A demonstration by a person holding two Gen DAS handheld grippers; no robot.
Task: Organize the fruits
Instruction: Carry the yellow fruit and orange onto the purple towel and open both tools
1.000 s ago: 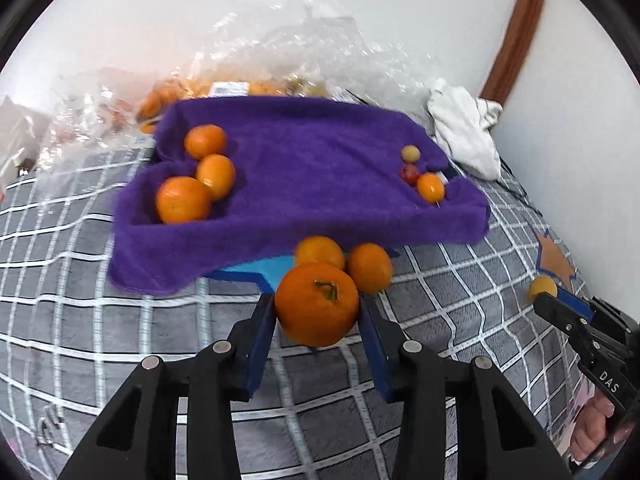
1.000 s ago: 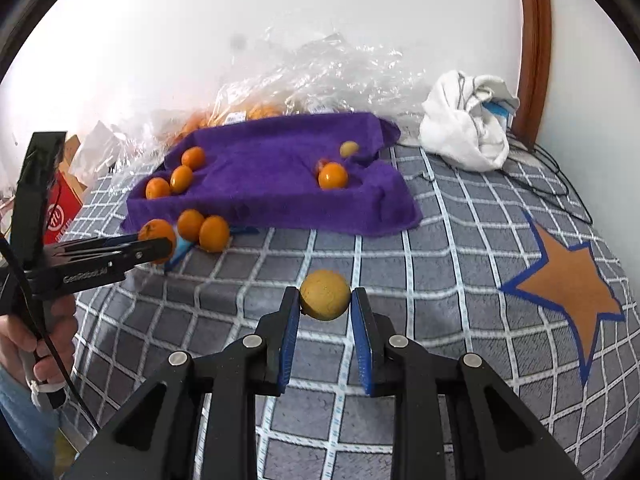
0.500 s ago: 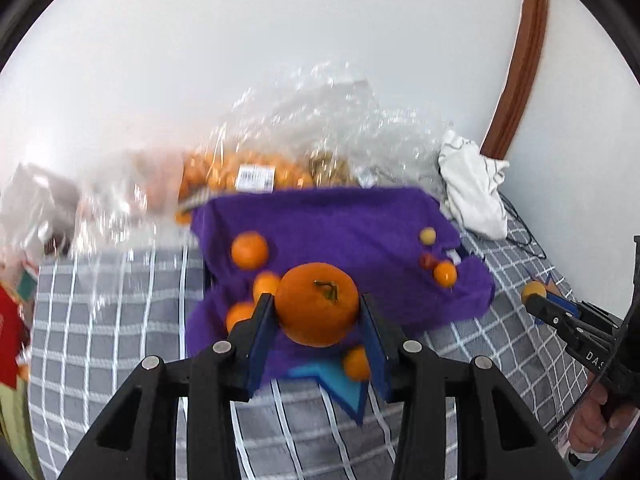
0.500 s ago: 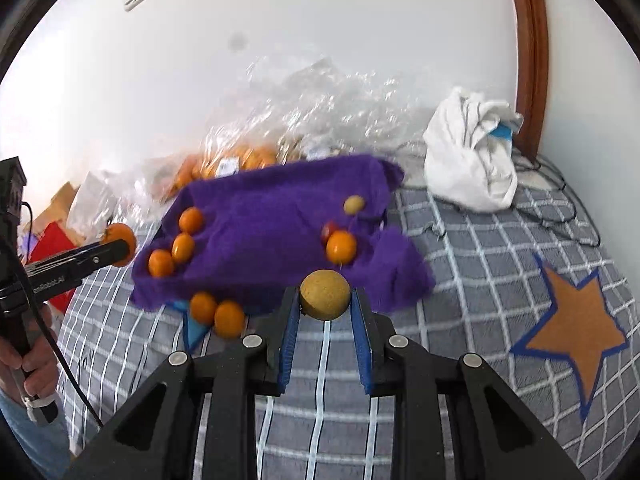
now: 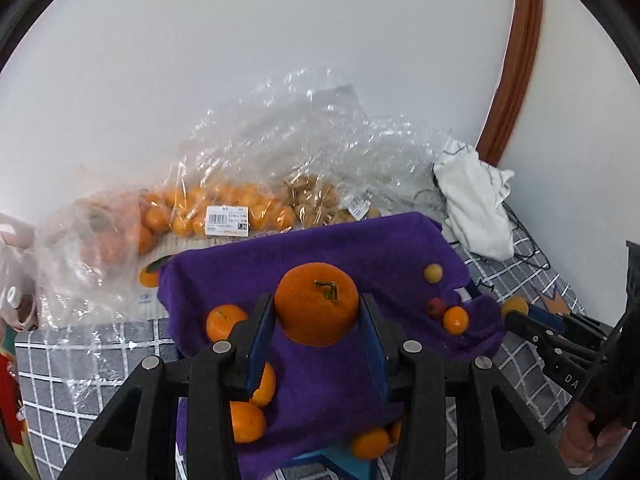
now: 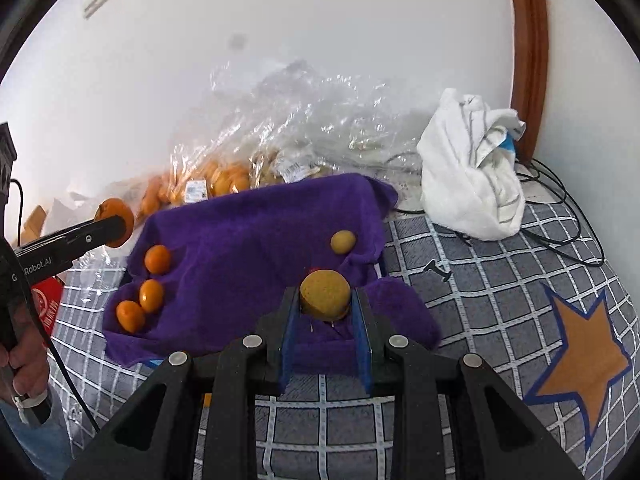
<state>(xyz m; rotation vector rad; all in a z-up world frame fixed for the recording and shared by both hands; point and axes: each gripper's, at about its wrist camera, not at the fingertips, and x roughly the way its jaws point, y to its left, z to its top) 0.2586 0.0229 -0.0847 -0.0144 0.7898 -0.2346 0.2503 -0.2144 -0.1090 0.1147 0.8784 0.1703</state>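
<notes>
My left gripper (image 5: 317,314) is shut on a large orange (image 5: 317,303) with a green stem, held above the purple towel (image 5: 360,252). My right gripper (image 6: 325,303) is shut on a small round yellow fruit (image 6: 325,292) over the towel's (image 6: 256,240) right part. On the towel's left side lie three small oranges (image 6: 157,259); on its right lie a yellow fruit (image 6: 343,241), a small red one (image 5: 435,306) and a small orange (image 5: 455,319). Two more oranges (image 5: 369,443) sit on the bed below the towel's front edge.
Clear plastic bags (image 5: 224,212) of oranges and brown fruit lie against the white wall behind the towel. A white cloth bundle (image 6: 472,188) and black cables (image 6: 560,216) sit at the back right. The checked bedspread (image 6: 500,300) bears an orange star (image 6: 580,356).
Both grippers have moved up and forward from over the bedspread to above the purple towel, each still holding its fruit.
</notes>
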